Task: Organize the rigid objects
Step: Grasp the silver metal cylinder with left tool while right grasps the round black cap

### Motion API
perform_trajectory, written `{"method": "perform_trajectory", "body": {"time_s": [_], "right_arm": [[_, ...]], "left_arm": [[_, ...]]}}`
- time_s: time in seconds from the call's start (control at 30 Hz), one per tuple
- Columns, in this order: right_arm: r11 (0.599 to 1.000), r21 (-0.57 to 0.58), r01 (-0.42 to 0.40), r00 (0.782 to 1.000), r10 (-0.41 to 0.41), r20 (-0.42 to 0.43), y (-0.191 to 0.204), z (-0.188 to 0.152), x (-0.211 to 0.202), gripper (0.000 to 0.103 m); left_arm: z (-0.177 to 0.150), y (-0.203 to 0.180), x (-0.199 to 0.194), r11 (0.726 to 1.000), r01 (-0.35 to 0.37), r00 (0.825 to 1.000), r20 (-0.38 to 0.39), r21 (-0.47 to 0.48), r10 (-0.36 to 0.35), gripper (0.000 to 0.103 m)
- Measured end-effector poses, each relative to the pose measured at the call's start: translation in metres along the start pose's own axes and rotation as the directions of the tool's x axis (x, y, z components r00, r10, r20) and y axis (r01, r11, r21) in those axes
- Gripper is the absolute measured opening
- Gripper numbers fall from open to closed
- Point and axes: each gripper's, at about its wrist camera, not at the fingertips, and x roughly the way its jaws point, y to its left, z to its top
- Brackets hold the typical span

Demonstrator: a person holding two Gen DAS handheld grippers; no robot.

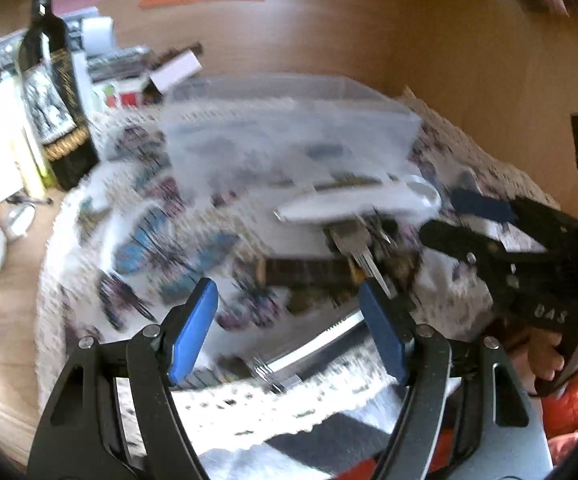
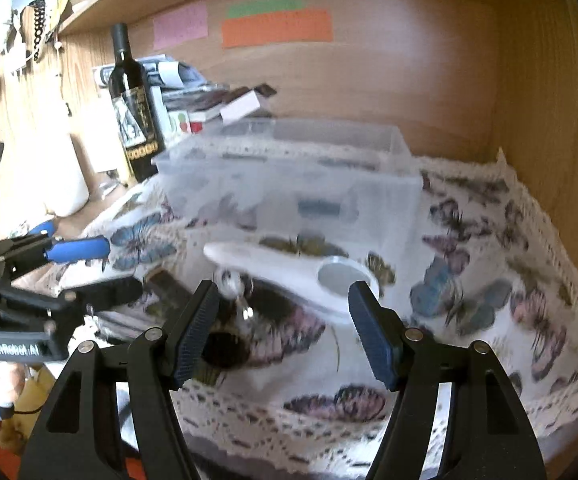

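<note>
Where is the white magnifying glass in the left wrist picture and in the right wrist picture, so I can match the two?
Left wrist: the white magnifying glass lies right of centre, in front of the clear plastic box, lens end to the right.
Right wrist: it lies at centre, just beyond the open right gripper, lens end to the right.
Shared landmark: the dark wine bottle standing at upper left in both.

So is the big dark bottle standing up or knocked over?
Standing up. The wine bottle stands with its neck pointing up toward the shelf, at the left of the clear plastic box.
</note>
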Motion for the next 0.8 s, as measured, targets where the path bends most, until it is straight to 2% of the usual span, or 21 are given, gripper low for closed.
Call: {"method": "perform_trajectory", "body": {"time_s": [0.2, 0.37, 0.43, 0.57, 0.67, 0.8], "right_arm": [[0.999, 0.031, -0.013, 0.999, 0.014, -0.035, -0.006, -0.014, 0.002, 0.064], [0.999, 0.03, -0.044, 0.998, 0.046, -0.051, 0.001, -0.018, 0.004, 0.064], [0.998, 0.022, -0.063, 0.997, 0.064, -0.049, 0.005, -0.017, 0.005, 0.064], [0.997, -0.01, -0.081, 0.995, 0.081, -0.057, 0.015, -0.015, 0.012, 0.064], [0.995, -0.012, -0.094, 0.991, 0.092, -0.092, 0.019, -0.016, 0.025, 0.053], [0.997, -0.022, -0.076, 0.993, 0.074, -0.09, 0.022, -0.017, 0.027, 0.032]], "left_arm": [[-0.013, -0.014, 0.008, 0.998, 0.033, 0.999, -0.022, 0.044, -0.032, 0.071], [-0.019, -0.018, 0.01, 0.998, 0.028, 1.0, -0.007, 0.063, -0.027, 0.052], [-0.022, -0.016, 0.007, 0.998, 0.032, 0.999, -0.002, 0.063, -0.032, 0.039], [-0.027, -0.013, 0.001, 0.997, 0.045, 0.999, 0.003, 0.058, -0.045, 0.026], [-0.03, -0.01, -0.002, 0.997, 0.048, 0.999, 0.009, 0.053, -0.049, 0.017], [-0.03, -0.009, -0.003, 0.998, 0.043, 0.999, 0.011, 0.044, -0.043, 0.015]]}}
